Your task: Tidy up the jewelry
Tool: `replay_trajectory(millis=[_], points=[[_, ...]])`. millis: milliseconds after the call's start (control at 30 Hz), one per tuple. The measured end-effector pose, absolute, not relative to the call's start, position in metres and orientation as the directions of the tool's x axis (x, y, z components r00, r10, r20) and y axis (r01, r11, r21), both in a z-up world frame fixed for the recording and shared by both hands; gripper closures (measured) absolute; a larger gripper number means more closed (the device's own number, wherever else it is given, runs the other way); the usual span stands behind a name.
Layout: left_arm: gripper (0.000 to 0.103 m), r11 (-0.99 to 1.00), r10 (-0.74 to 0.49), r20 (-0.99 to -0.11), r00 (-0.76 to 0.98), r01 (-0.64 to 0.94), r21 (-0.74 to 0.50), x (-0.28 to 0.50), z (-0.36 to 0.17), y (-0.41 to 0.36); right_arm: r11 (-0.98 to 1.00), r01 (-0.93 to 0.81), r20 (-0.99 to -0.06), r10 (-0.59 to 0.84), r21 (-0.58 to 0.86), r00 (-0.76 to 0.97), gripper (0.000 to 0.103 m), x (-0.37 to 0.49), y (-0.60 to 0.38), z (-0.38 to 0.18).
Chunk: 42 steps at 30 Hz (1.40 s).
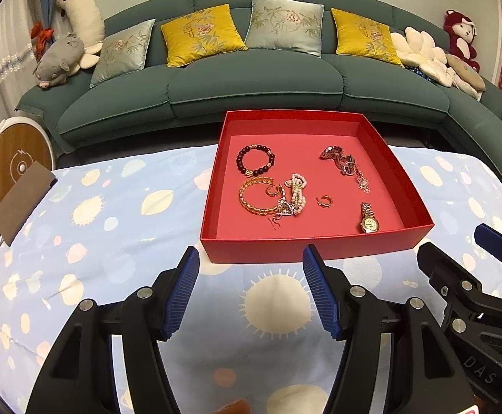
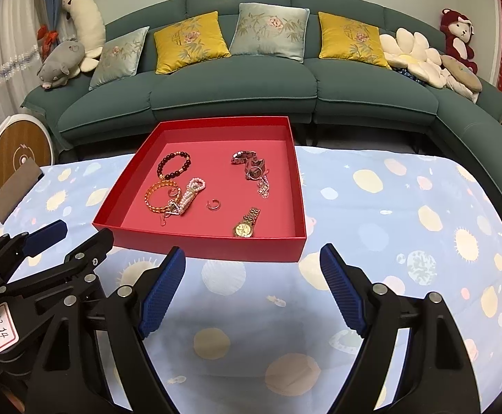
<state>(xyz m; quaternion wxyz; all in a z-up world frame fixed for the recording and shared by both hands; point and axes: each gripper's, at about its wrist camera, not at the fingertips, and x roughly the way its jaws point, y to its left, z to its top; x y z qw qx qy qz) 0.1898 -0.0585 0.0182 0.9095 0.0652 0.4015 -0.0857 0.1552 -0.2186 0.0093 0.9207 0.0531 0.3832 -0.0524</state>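
Spreading under everything: a blue tablecloth point(image 2: 371, 207) printed with suns and planets. Sitting on it at the far edge, just ahead of both tools: a shallow red box point(image 1: 314, 246), lidless, holding all the jewelry in view.

Hovering low over the cloth, short of the box's near wall: left gripper point(image 1: 251, 293) and right gripper point(image 2: 252, 288), each with jaws spread wide and gripping nothing, side by side.

Lying inside, from bigger to smaller: a dark patterned band tangled with a flower charm point(image 1: 342, 162) at the back right; a dark beaded bracelet point(image 1: 255, 159) at the back left; an amber open bangle point(image 1: 257, 196) touching a pearl strand point(image 1: 297, 193) and a silver pendant; a gold wristwatch point(image 1: 368, 219) near the front wall; a small gold hoop earring point(image 1: 325, 201) alone mid-floor.

Fitting either a sorted finish or a tangle awaiting separating. If separating: coming down vertically, pinching one strand only, lifting slowly, avoiding dragging neighbours along.
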Motion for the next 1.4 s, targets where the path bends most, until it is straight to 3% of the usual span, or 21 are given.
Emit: replay_trajectory(millis=[1400], points=[[0.043,0.980,-0.098,-0.727,0.679,0.194,0.050,0.1893,0.0163,-0.0595,0.987,0.148,-0.714,-0.063,0.058,0.697,0.025,0.1558,-0.2185,0.0060]])
